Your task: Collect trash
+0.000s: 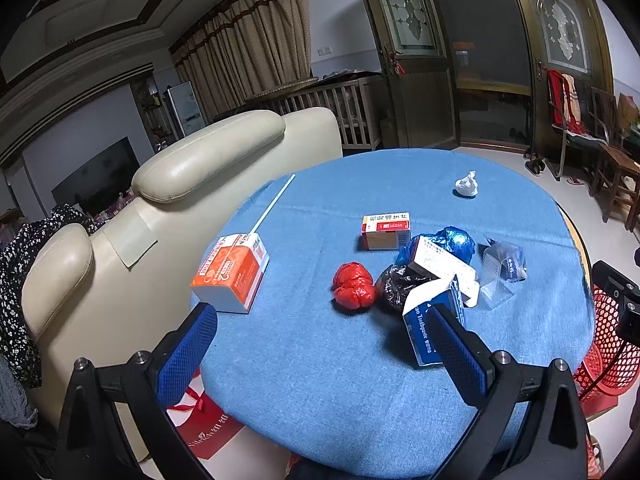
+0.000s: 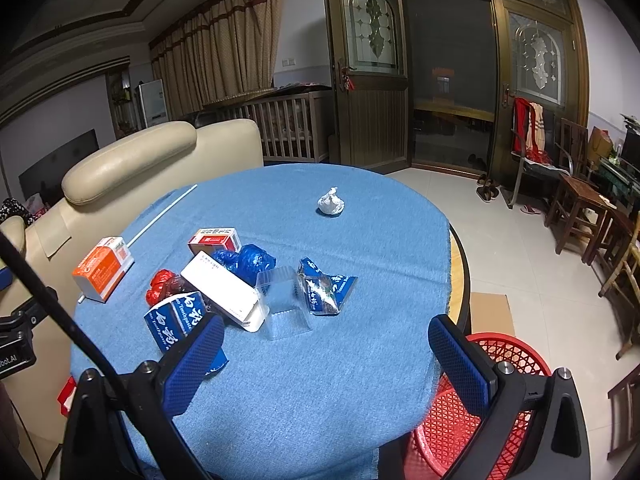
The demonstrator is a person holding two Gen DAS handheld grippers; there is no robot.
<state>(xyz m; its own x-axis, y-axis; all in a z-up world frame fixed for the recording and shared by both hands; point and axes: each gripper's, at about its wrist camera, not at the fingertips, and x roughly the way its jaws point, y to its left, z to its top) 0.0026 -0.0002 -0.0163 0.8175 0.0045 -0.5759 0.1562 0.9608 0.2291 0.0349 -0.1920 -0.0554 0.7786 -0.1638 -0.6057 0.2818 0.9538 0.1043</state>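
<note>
The trash is all on the table (image 2: 360, 392), nothing collected as far as the views show: an orange box (image 1: 230, 270), a red-and-white box (image 1: 386, 230), a red wad (image 1: 354, 286), a black wad (image 1: 396, 286), a blue wad (image 1: 456, 240), a long white box (image 2: 220, 288), a toothpaste box (image 2: 176, 320), a clear tray (image 2: 286, 308), a blue wrapper (image 2: 324, 286), a white wad (image 2: 331, 202) and a straw (image 1: 276, 202). The red basket (image 2: 496, 360) stands beside the table; its inside is mostly hidden. The left gripper (image 1: 320, 344) and the right gripper (image 2: 326, 354) hang spread wide, holding nothing. The whole job seems left.
</note>
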